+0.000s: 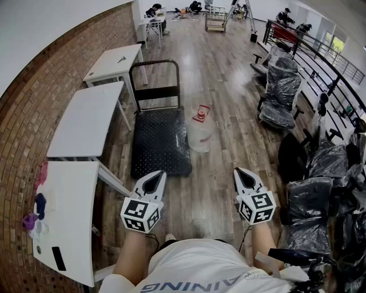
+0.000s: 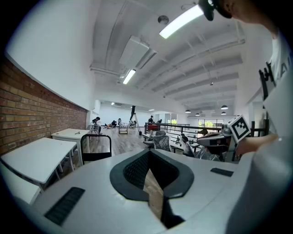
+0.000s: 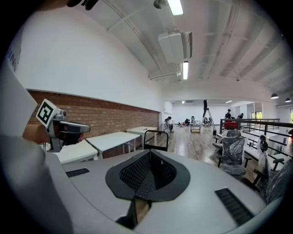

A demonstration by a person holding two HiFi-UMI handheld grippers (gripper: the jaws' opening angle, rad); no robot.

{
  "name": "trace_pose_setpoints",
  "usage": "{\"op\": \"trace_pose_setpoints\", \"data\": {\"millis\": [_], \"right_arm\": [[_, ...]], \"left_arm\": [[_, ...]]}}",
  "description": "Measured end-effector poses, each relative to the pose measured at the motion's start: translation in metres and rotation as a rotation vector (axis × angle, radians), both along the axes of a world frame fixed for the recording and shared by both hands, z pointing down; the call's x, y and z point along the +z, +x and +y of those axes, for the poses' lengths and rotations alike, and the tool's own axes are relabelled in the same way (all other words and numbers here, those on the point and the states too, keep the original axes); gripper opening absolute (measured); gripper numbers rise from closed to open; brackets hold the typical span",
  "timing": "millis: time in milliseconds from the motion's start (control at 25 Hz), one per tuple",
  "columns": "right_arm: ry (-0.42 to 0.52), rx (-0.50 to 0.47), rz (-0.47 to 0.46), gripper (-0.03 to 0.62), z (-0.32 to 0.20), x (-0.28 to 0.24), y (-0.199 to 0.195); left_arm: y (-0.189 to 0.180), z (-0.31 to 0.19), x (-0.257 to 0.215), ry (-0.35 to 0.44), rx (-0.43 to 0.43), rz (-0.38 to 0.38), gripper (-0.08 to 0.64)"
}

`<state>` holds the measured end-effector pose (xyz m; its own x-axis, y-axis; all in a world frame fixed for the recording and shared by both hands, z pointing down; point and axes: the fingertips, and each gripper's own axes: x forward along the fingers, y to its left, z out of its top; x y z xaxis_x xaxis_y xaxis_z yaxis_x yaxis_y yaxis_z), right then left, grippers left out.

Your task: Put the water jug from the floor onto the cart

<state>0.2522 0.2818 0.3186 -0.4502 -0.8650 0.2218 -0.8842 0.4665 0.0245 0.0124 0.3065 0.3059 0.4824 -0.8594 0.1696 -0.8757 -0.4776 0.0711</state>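
In the head view a clear water jug (image 1: 200,130) with a red cap stands on the wooden floor, just right of the black platform cart (image 1: 160,143). The cart's deck is bare and its handle (image 1: 154,71) is at the far end. My left gripper (image 1: 162,172) and right gripper (image 1: 235,170) hover side by side in front of me, nearer than the jug and the cart. Both are shut and hold nothing. The gripper views look level across the room. They show the cart handle (image 2: 96,147) (image 3: 155,139) but not the jug.
White tables (image 1: 86,117) line the brick wall at the left, and the nearest one (image 1: 68,217) holds small items. Plastic-wrapped office chairs (image 1: 280,91) and a railing (image 1: 320,63) fill the right side. People and a trolley are far down the room (image 1: 214,17).
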Motion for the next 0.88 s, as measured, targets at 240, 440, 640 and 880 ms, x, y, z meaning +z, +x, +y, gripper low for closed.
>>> {"op": "trace_pose_setpoints", "data": {"millis": [240,440,640,880], "right_arm": [[-0.010,-0.027,-0.014,0.005,-0.001,0.009,0.025],[-0.032,-0.054,-0.043,0.005,0.001,0.026,0.040],[-0.067,-0.070,-0.071,0.005,0.004,0.042,0.055],[-0.098,-0.047,-0.078,0.005,-0.006,0.055,0.077]], "left_arm": [[0.034,0.002,0.002,-0.005,0.001,-0.024,0.002],[0.060,0.007,0.009,-0.025,0.004,-0.051,0.002],[0.088,0.007,0.009,-0.026,0.029,-0.098,0.002],[0.107,-0.008,0.014,-0.027,0.047,-0.116,0.002]]}}
